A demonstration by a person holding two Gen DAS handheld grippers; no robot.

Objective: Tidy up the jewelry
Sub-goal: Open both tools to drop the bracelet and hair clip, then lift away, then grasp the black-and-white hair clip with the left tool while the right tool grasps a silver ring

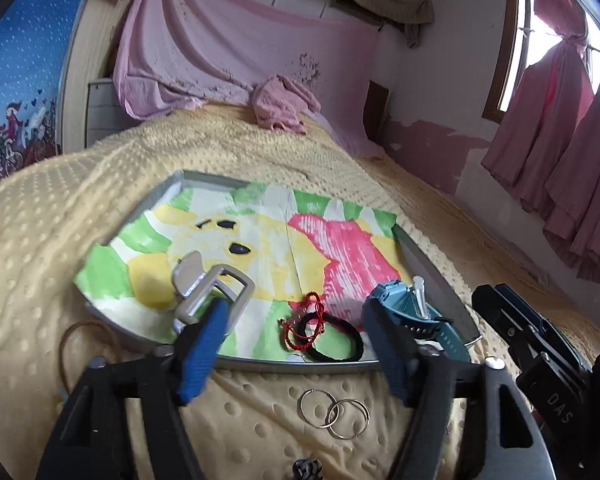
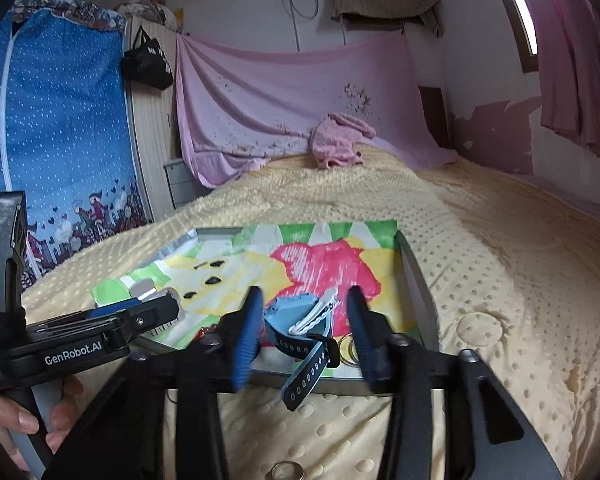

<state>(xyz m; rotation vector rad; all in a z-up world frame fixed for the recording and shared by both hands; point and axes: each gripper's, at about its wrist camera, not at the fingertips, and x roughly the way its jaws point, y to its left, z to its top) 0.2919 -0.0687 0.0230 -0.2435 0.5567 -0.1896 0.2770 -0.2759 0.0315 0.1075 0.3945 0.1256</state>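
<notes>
Nearest in the left wrist view, two silver hoop rings overlapping on the yellow dotted blanket, just short of the tray. Beside them to the left, a brown cord loop on the same blanket. Left claw spread wide, nothing between its blue fingers, hovering over the tray's near rim. Just past that rim, a red string bracelet tangled against a black band. At the right, a blue watch with a white clip on top. By the left finger, a silver buckle piece, contact unclear. Underneath it all, a green, yellow and pink painted sheet lining the tray.

Over in the right wrist view, a gold ring closest on the blanket. Right claw released, fingers apart, straddling the watch, strap hanging over the rim. Farther back, a pink towel on the bed.
</notes>
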